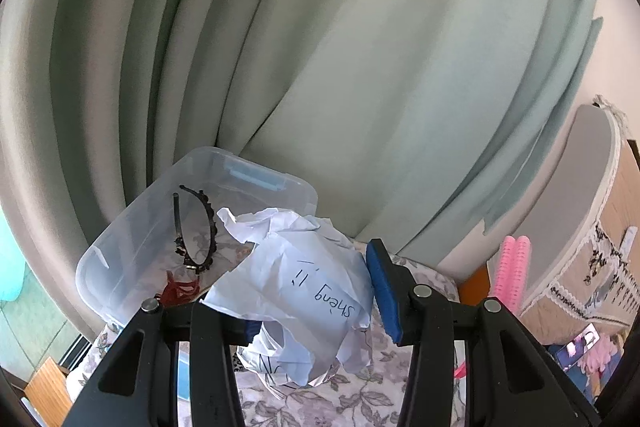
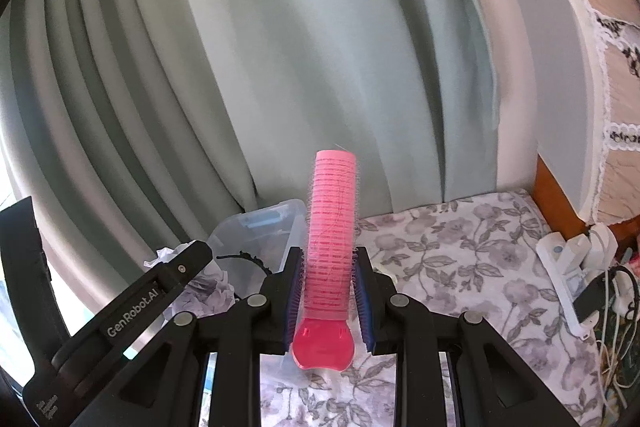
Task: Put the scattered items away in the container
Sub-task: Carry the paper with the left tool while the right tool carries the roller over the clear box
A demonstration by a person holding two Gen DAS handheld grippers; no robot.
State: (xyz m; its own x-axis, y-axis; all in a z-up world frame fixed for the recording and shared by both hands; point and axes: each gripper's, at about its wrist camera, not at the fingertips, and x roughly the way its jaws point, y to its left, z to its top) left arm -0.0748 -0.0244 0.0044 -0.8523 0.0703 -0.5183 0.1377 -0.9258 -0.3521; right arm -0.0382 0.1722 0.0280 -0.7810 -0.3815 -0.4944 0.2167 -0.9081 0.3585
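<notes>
Left gripper (image 1: 310, 303) pinches a crumpled paper wad (image 1: 304, 291), held beside the clear plastic bin (image 1: 120, 267); probably v. light, crushable, so a mid-bulk grip suits. Right gripper (image 2: 326, 293) is clamped on a pink hair roller (image 2: 330, 227) w/ clip, upright; likely light, stiff-ish, bristly, best held at mid-barrel. Headband (image 1: 196, 227) lies in the bin. Floral bedsheet (image 2: 460, 259), green curtain (image 2: 280, 47) behind.

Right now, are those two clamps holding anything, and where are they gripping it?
Yes. The left gripper pinches a crumpled paper across its middle. The right gripper clamps a pink hair roller by its lower end, above the flat tab.
</notes>
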